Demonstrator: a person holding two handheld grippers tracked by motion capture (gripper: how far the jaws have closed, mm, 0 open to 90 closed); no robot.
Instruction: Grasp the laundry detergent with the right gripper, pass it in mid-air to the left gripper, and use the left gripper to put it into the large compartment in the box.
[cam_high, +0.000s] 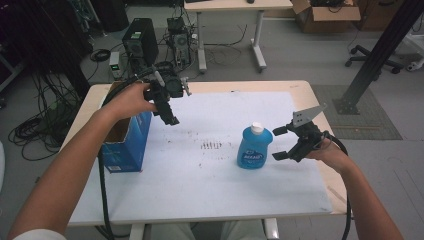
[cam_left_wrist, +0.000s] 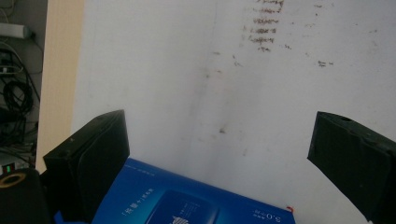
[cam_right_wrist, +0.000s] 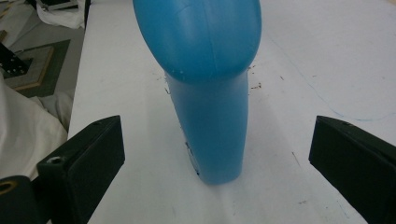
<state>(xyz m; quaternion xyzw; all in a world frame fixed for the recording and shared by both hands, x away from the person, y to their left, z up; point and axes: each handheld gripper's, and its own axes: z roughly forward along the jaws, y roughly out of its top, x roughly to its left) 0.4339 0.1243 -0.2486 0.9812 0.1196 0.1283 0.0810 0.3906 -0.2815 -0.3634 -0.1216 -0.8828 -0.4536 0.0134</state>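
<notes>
A blue liquid-soap bottle (cam_high: 254, 147) with a white cap stands upright on the white sheet (cam_high: 210, 180), right of the middle. My right gripper (cam_high: 279, 143) is open just to its right, jaws spread toward it and not touching. In the right gripper view the bottle (cam_right_wrist: 210, 93) rises ahead, midway between the two spread jaws of that gripper (cam_right_wrist: 217, 140). An open blue carton (cam_high: 122, 142) stands at the table's left edge. My left gripper (cam_high: 169, 116) hangs above the sheet just right of the carton, open and empty. The left gripper view looks down between that gripper's (cam_left_wrist: 219, 154) jaws at the carton's printed side (cam_left_wrist: 187, 203).
Dark smudges (cam_high: 211, 145) mark the sheet's middle. Beyond the table lie a computer tower (cam_high: 140, 42), tangled cables (cam_high: 42, 120), a second desk (cam_high: 235, 7) and a cardboard box (cam_high: 325, 15). A black slanted post (cam_high: 380, 52) stands at the right.
</notes>
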